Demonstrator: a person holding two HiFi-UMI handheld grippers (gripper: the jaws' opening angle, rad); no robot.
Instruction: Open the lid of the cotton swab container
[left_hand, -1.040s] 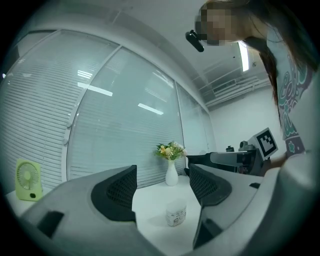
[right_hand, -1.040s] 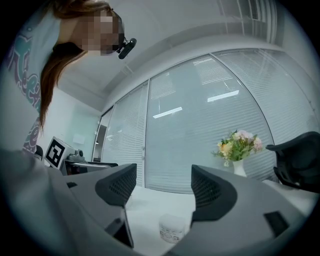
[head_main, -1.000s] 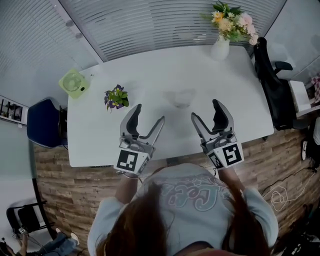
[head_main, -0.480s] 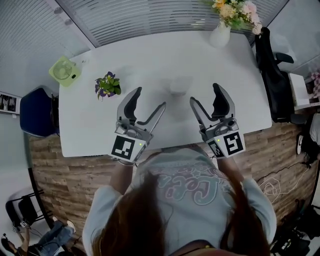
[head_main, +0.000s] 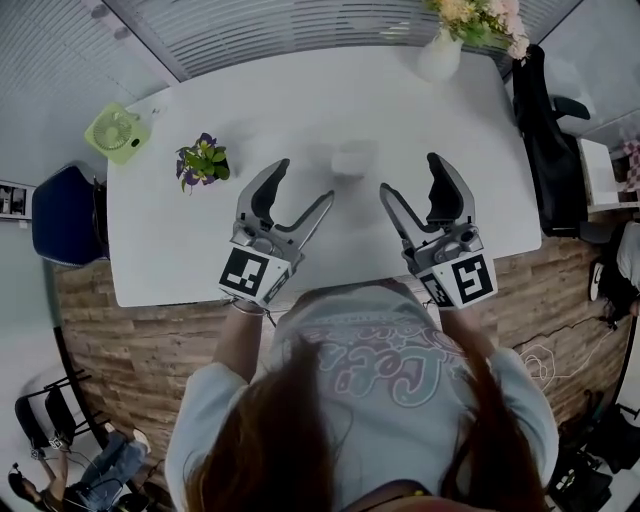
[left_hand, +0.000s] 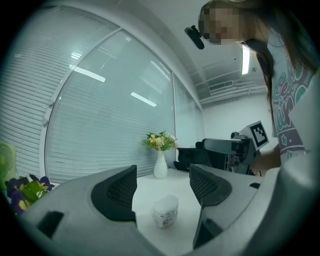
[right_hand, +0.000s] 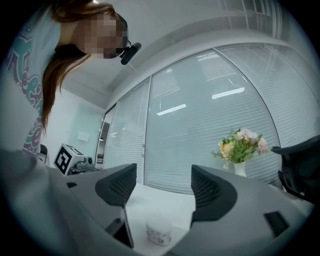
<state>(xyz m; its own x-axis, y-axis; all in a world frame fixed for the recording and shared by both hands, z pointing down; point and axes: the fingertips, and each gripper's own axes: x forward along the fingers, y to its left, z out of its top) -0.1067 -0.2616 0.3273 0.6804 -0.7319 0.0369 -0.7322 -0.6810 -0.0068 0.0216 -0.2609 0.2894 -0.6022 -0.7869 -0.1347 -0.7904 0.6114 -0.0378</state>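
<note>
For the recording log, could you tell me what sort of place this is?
Probably an office or meeting room: a long white table, a black office chair beside it, and slatted blinds along the wall.

White table (head_main: 170, 245) on wood-plank floor (head_main: 130, 360); slatted blinds (head_main: 300, 30) behind, blue chair (head_main: 65, 215) left, perhaps a black chair (head_main: 545, 150) right.

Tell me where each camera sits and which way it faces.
Head view: on the person's head, looking steeply down at the table; shows hair, sleeves, left tongs and right tongs.
Left gripper view: rides the left tongs, looks along its open jaws at the cotton swab container.
Right gripper view: rides the right tongs, faces that container past its open jaws.
Shared: both gripper views catch the container and the flower vase.
</note>
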